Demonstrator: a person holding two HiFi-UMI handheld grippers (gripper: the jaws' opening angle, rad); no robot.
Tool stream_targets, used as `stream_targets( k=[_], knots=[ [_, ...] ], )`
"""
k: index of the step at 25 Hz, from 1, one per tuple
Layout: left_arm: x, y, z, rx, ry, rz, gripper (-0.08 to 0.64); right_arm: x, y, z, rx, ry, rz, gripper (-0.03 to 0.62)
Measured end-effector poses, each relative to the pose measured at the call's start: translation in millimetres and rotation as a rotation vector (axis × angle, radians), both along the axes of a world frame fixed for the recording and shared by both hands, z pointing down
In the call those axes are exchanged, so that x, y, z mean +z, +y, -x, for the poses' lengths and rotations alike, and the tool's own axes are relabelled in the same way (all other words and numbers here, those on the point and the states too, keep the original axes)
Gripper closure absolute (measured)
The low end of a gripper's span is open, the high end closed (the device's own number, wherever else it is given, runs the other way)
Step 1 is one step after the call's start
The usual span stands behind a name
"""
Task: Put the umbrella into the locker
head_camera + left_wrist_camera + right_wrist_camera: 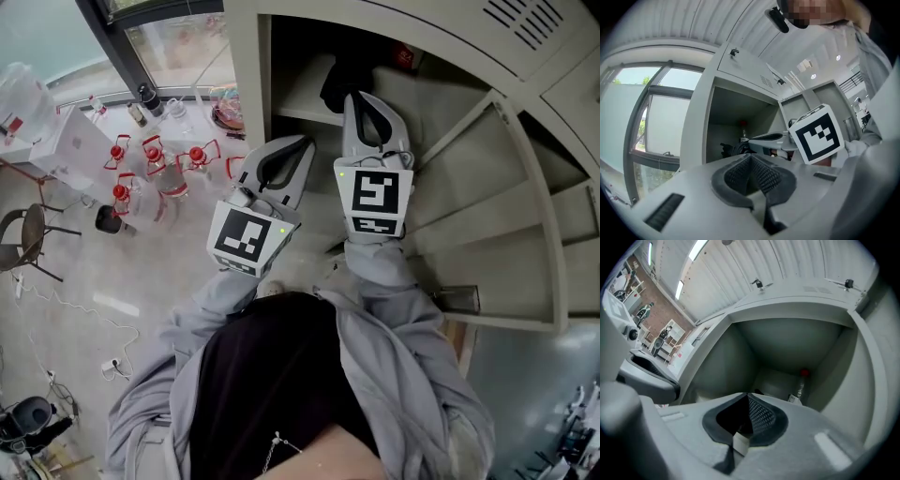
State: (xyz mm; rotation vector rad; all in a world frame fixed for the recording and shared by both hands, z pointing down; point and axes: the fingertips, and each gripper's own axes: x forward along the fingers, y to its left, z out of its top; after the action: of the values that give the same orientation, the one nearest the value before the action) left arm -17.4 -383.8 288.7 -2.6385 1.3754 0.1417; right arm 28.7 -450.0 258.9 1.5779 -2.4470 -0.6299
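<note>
The locker (246, 103) stands open in front of me. On its shelf lies the black folded umbrella (339, 82), which in the left gripper view shows as a dark bundle (732, 149) deep in the compartment. My right gripper (359, 97) reaches into the opening just in front of the umbrella. Its jaws (748, 396) are shut with nothing between them. My left gripper (307, 142) hangs at the locker's left edge, a little further out. It is also shut and empty (751, 157). The right gripper's marker cube (815, 133) shows beside it.
A clear bottle with a red cap (802, 383) stands at the back of the compartment. The locker door (511, 197) hangs open to the right. Left of the locker, several bottles with red clamps (155, 164) stand on the floor below a window, and a chair (28, 234) stands beyond them.
</note>
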Motion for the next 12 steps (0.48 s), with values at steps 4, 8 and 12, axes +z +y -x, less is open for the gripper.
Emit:
stream_targets(
  k=[4,8,12],
  knots=[
    [-1,5,4,-0.006,0.068,0.038,0.554,-3,25,-8,-0.016,-0.115,0.017,0.588],
    [5,11,11,-0.018,0.126,0.072,0.554,14,50,-30,-0.023,-0.268,0.101,0.588],
    [18,17,12,-0.051,0.118,0.076,0.554,41,76,-53,0.037,-0.31,0.132,0.589]
  ],
)
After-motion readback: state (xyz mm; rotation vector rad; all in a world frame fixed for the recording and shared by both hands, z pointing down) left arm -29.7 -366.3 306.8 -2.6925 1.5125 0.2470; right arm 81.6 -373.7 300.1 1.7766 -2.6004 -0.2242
